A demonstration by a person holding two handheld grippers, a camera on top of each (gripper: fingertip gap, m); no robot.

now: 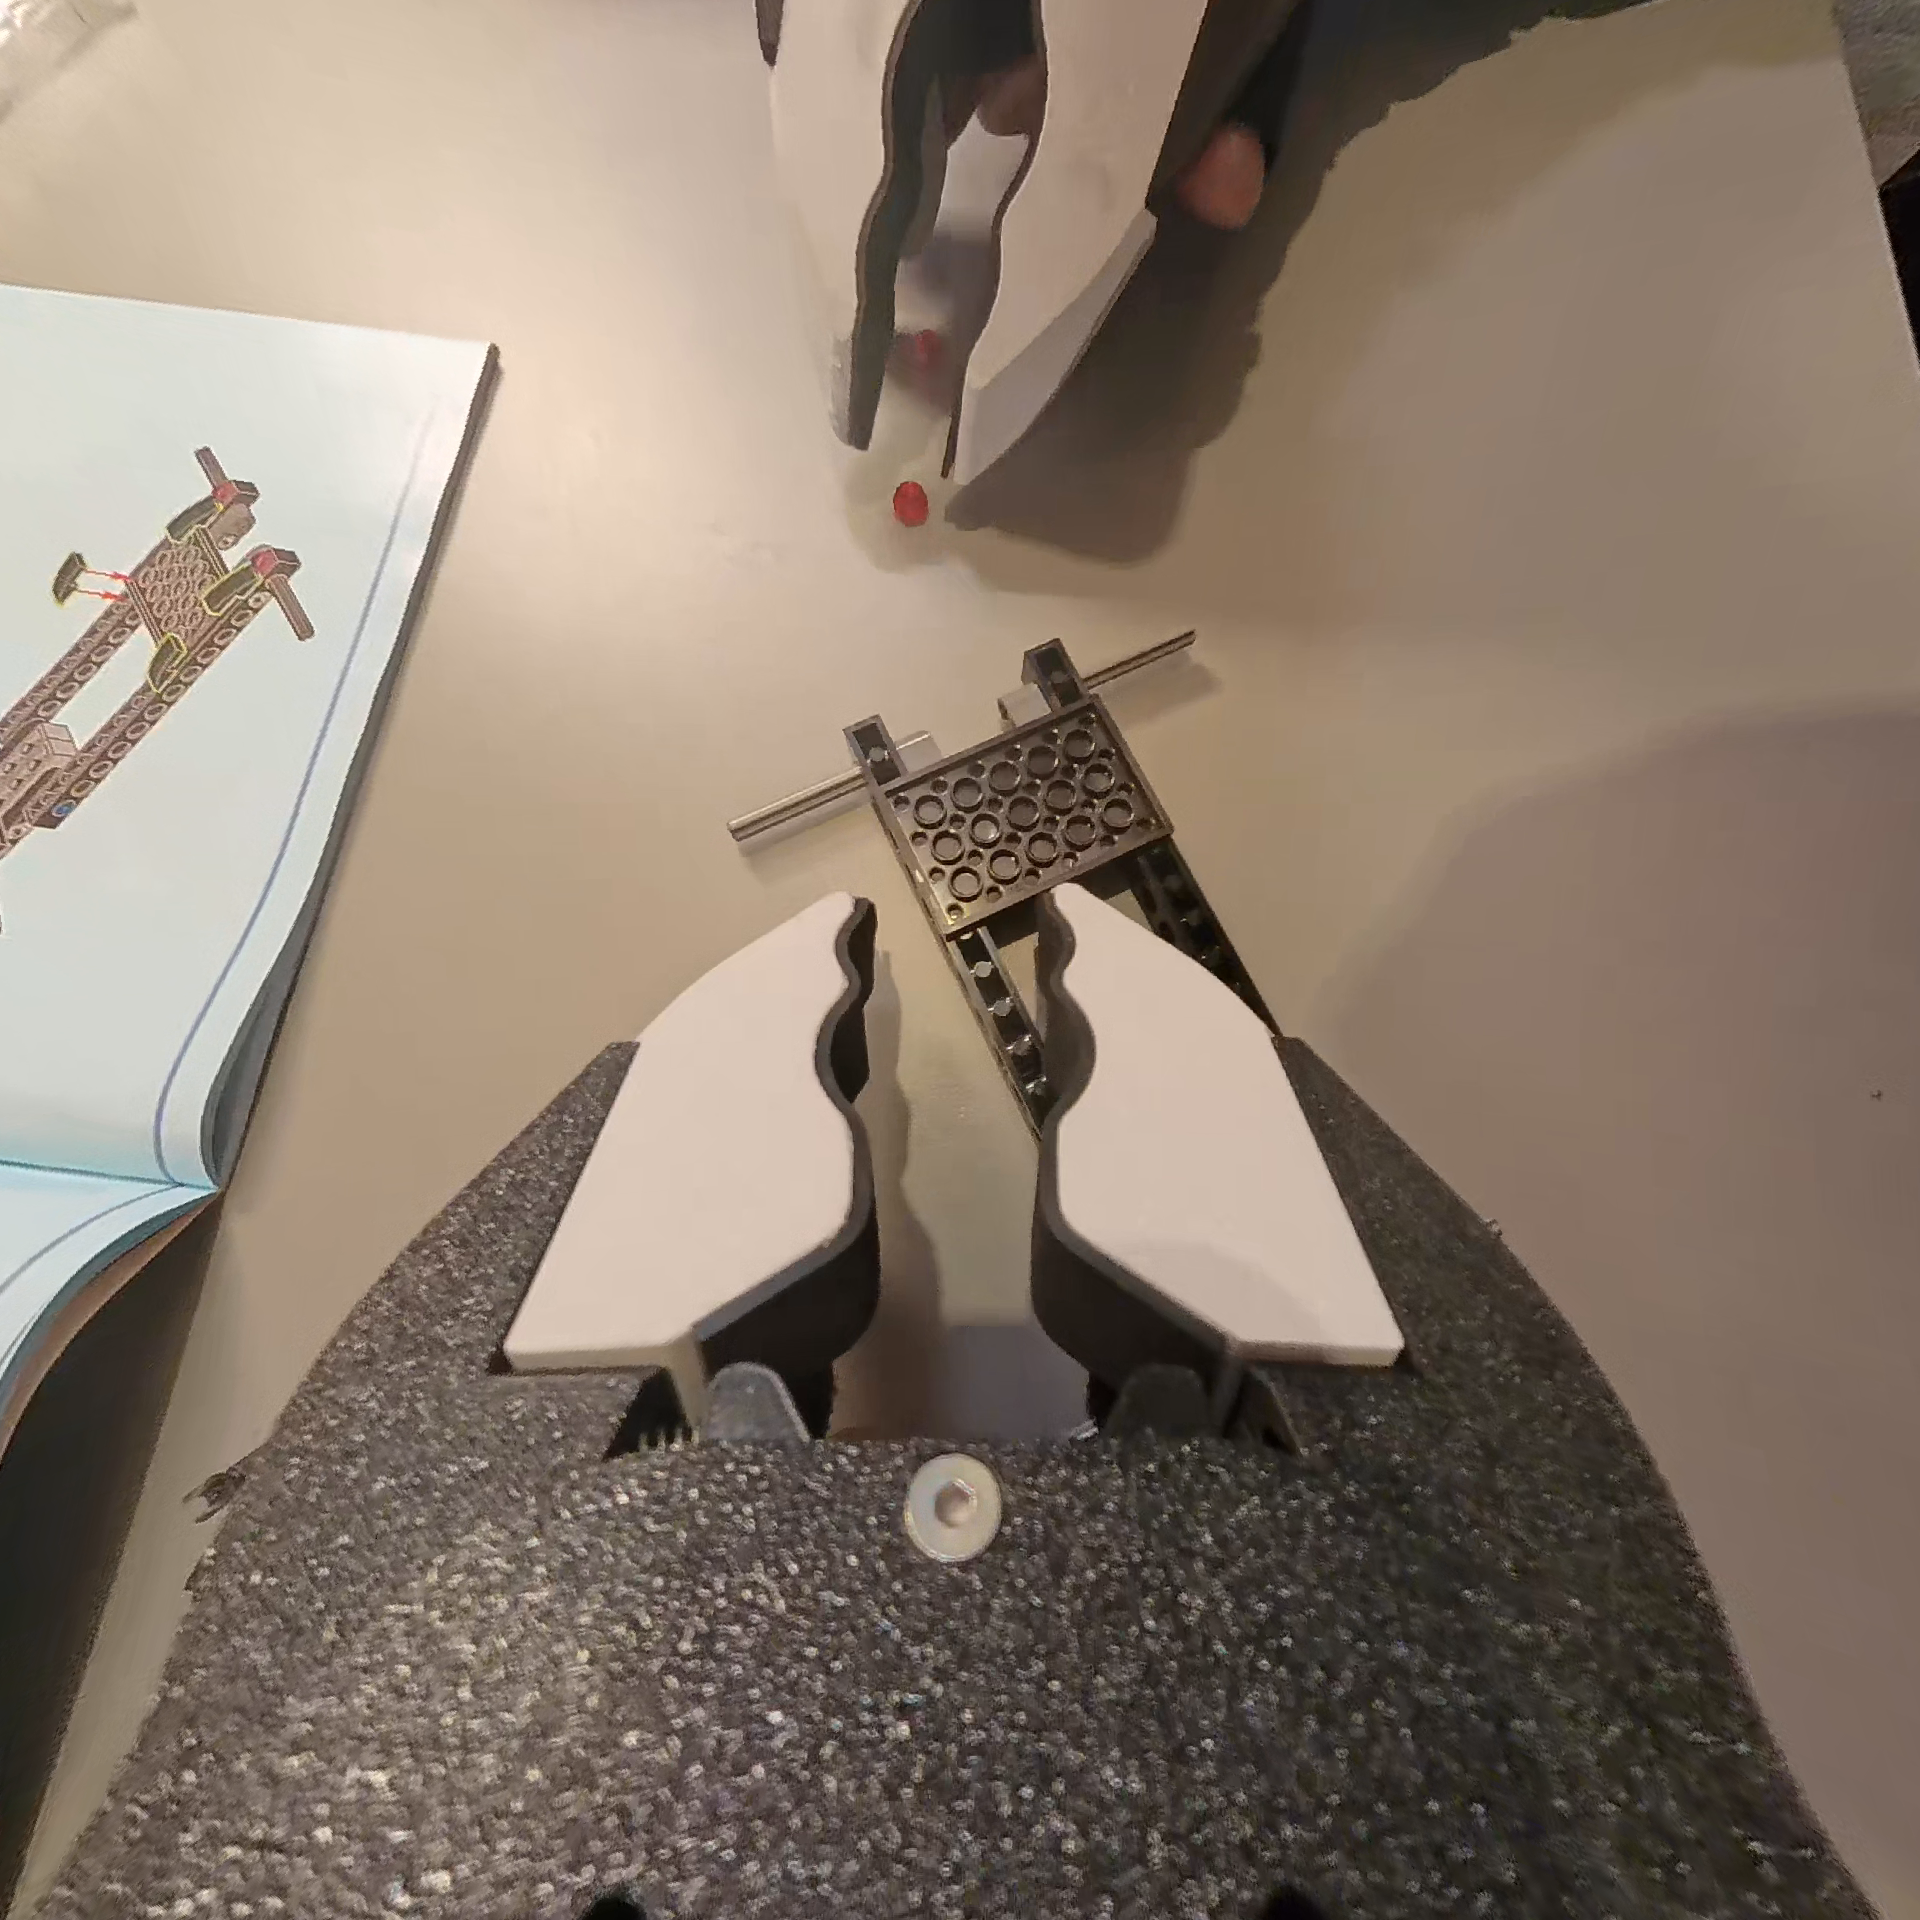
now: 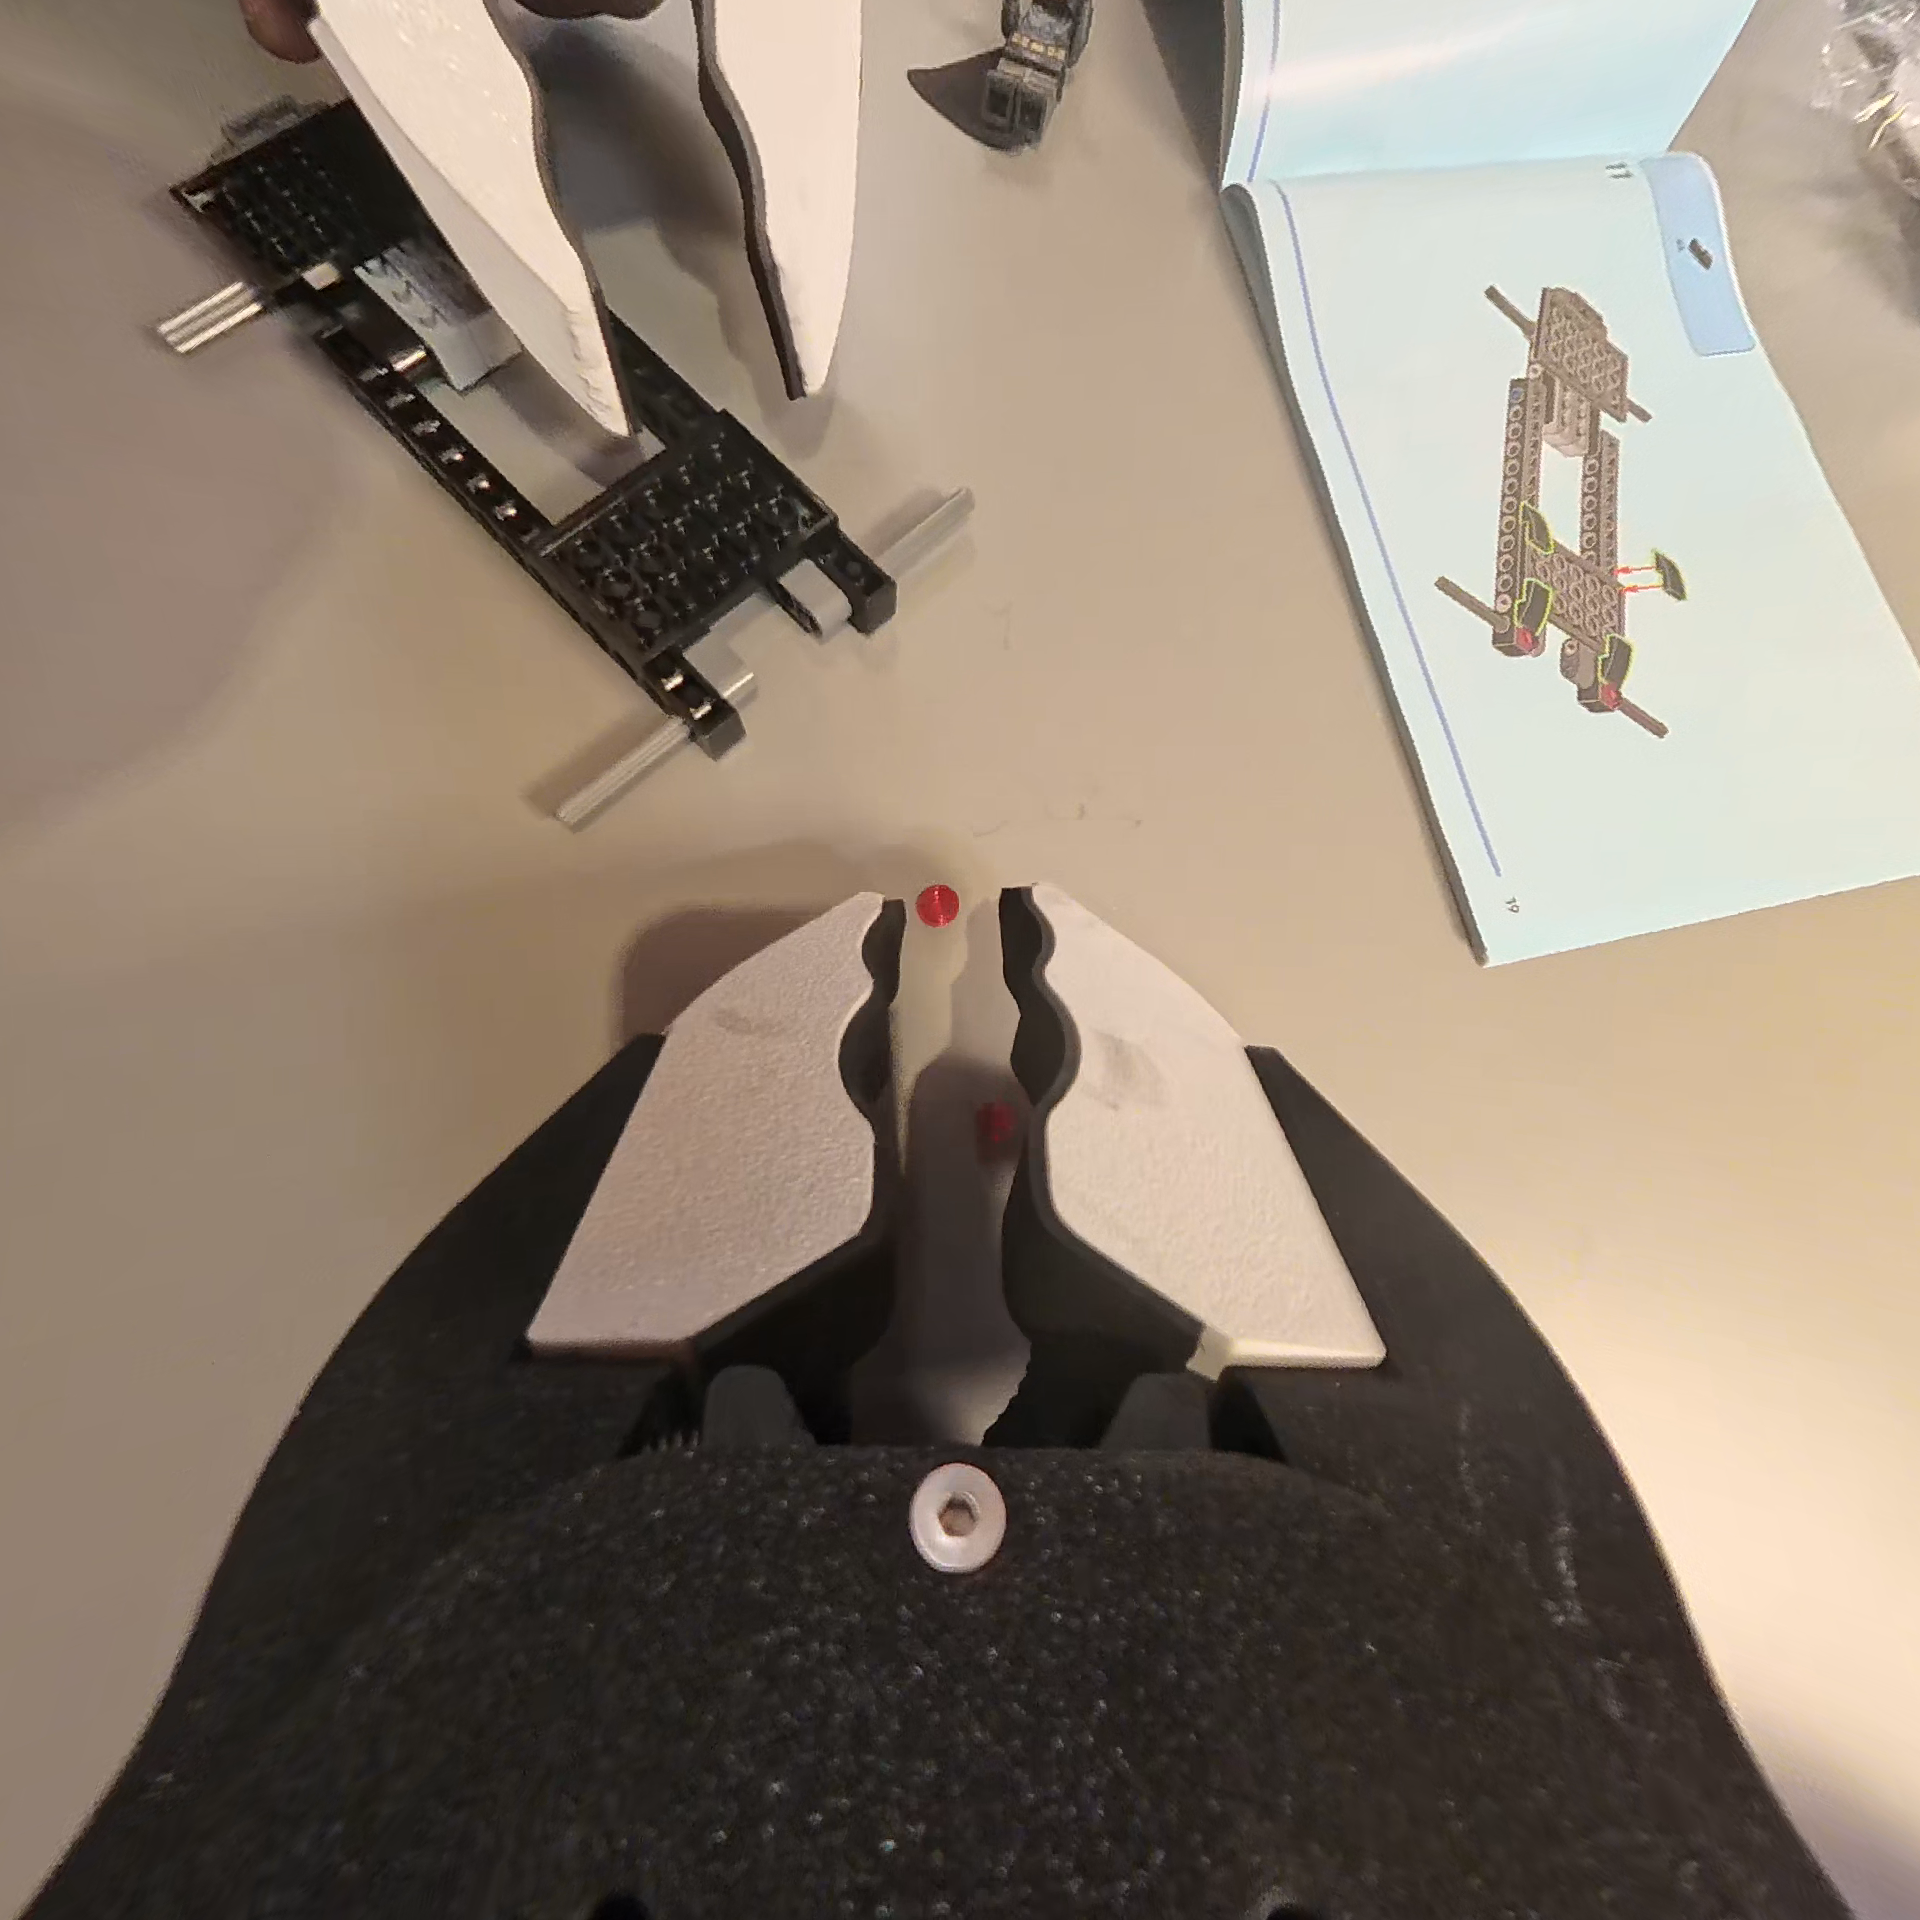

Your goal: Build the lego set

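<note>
Hovering low in the centre of the frame, your right hand-held gripper has its fingers apart around a red stud lying on the desk, gripping nothing. Close off-centre and it could skitter away. Your left hand-held gripper, also apart, straddles one beam of the black frame without clamping it. The booklet at right shows printed diagrams.

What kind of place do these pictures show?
Probably a hobby or work table for building-brick models: a plain beige tabletop, an open instruction booklet, a half-built black brick frame and loose red pieces.
</note>
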